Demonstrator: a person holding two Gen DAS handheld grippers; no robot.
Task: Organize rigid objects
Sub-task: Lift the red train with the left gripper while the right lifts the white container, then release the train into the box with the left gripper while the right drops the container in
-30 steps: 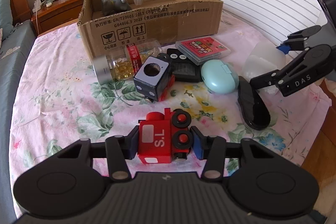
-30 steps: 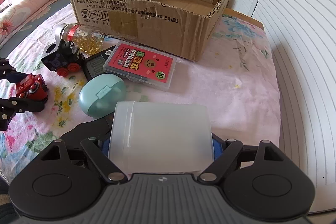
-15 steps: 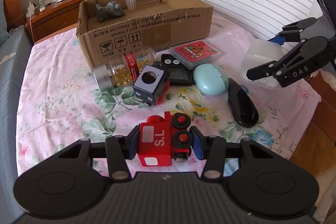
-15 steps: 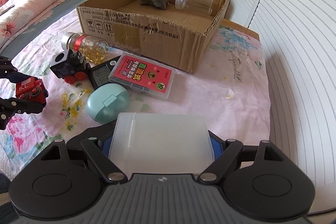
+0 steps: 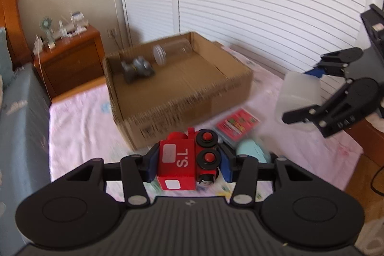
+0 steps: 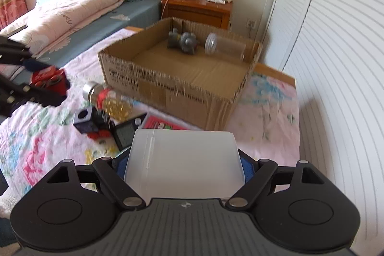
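Note:
My left gripper (image 5: 188, 163) is shut on a red toy train (image 5: 184, 166) marked "S.L" and holds it in the air before the cardboard box (image 5: 182, 102). My right gripper (image 6: 183, 166) is shut on a translucent white plastic box (image 6: 182, 160), also lifted; it shows in the left wrist view (image 5: 297, 97) to the right of the cardboard box (image 6: 168, 85). Inside the cardboard box lie a grey toy (image 6: 183, 41) and a clear jar (image 6: 224, 47).
On the flowered sheet in front of the box lie a capsule bottle (image 6: 108, 100), a dark toy train car (image 6: 92, 121), a black device (image 6: 126, 134), a red card case (image 5: 237, 124) and a mint case (image 5: 252, 152). A wooden nightstand (image 6: 199, 6) stands behind.
Both grippers have risen and moved toward the cardboard box with their objects. The box interior now shows from higher up. Both views are motion-blurred.

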